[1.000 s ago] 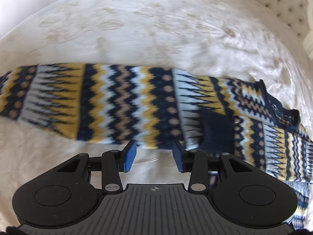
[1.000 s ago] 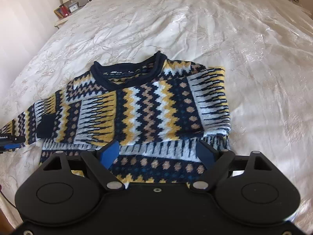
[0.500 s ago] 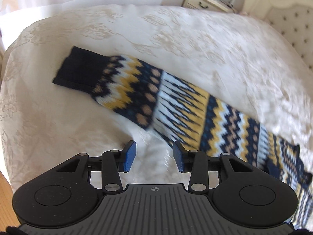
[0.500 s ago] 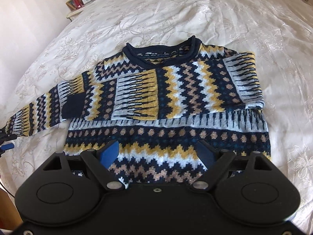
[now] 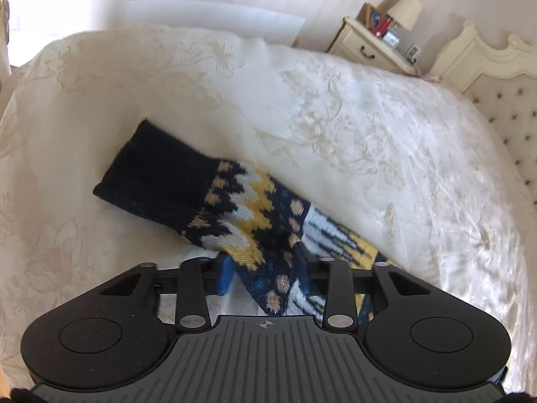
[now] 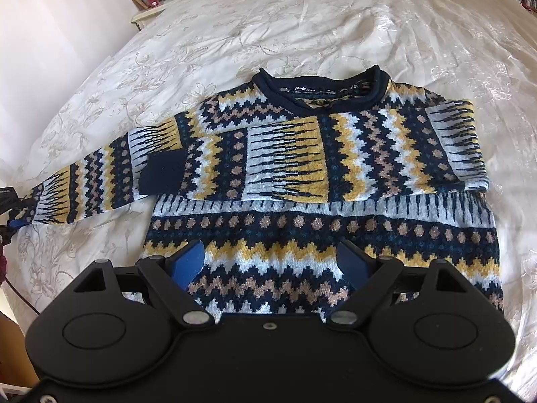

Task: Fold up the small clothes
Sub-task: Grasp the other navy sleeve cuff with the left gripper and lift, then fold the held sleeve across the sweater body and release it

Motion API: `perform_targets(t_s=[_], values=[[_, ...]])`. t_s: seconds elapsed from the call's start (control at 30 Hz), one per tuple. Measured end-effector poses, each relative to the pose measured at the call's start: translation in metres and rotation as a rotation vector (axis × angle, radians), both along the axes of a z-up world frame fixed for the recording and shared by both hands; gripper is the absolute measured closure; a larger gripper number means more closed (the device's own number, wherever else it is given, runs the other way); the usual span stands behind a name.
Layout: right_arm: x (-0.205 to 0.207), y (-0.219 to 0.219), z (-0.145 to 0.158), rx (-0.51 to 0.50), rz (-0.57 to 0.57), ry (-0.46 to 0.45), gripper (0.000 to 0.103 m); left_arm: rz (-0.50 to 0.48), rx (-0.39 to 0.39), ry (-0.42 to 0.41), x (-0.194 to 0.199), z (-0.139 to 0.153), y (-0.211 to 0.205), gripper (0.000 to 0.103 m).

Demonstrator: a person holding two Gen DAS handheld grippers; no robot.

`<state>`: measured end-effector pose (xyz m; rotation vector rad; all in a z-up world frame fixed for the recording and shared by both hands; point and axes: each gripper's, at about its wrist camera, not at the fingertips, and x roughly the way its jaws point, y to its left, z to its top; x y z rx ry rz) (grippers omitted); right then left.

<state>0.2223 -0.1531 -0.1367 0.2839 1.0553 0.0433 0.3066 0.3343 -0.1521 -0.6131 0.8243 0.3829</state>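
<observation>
A navy, yellow and white patterned sweater (image 6: 322,181) lies flat on the cream bedspread (image 6: 302,27), neck away from me. Its right sleeve is folded across the chest, with the navy cuff (image 6: 162,176) at the left. The left sleeve (image 6: 84,188) stretches out to the left. In the left wrist view this sleeve (image 5: 255,221) ends in a navy cuff (image 5: 157,181). My left gripper (image 5: 265,273) has its blue pads on either side of the sleeve fabric near the cuff. My right gripper (image 6: 270,262) is open and empty above the sweater's hem.
A cream nightstand (image 5: 365,45) with a lamp and small items stands beyond the bed's far corner, next to a tufted headboard (image 5: 503,94). The bed's edge (image 5: 20,107) drops off at the left. The nightstand also shows in the right wrist view (image 6: 151,3).
My left gripper has moved along the outstretched sleeve to its cuff end, and sleeve fabric now sits between its pads. My right gripper has pulled back, bringing the whole sweater into view.
</observation>
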Motion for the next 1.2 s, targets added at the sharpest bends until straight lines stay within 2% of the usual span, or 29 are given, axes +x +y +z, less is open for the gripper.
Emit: perform_targets(t_s=[0.03,0.07,0.2,0.37,0.57,0.7,0.8,0.93,1.03,1.2], values=[[0.0,0.0,0.0,-0.001,-0.001,0.001,0.016,-0.005,0.021,-0.011,0.0,0.003,-0.002,0.095],[-0.001,0.0,0.0,-0.001,-0.003,0.003,0.016,-0.019,0.049,-0.025,-0.001,0.008,-0.005,0.098],[-0.004,-0.005,-0.002,0.002,-0.012,0.011,0.016,-0.111,0.128,-0.088,0.0,0.035,-0.027,0.098],[-0.006,-0.014,-0.005,0.008,-0.01,0.021,0.016,-0.249,0.214,-0.173,0.003,0.08,-0.075,0.098],[-0.008,-0.028,-0.006,0.028,0.003,0.013,0.016,-0.424,0.234,-0.305,0.008,0.128,-0.149,0.098],[-0.012,-0.043,-0.005,0.042,0.002,0.006,0.016,-0.552,0.238,-0.355,0.014,0.141,-0.209,0.098],[-0.016,-0.058,-0.005,0.048,-0.003,0.003,0.016,-0.637,0.23,-0.363,0.018,0.134,-0.258,0.098],[-0.024,-0.08,-0.004,0.046,-0.018,0.002,0.016,-0.718,0.176,-0.333,0.025,0.109,-0.317,0.098],[-0.031,-0.098,-0.003,0.045,-0.039,0.004,0.016,-0.792,0.169,-0.284,0.03,0.084,-0.36,0.098],[-0.042,-0.123,-0.003,0.037,-0.073,0.011,0.016,-0.925,0.208,-0.151,0.026,0.035,-0.422,0.097]])
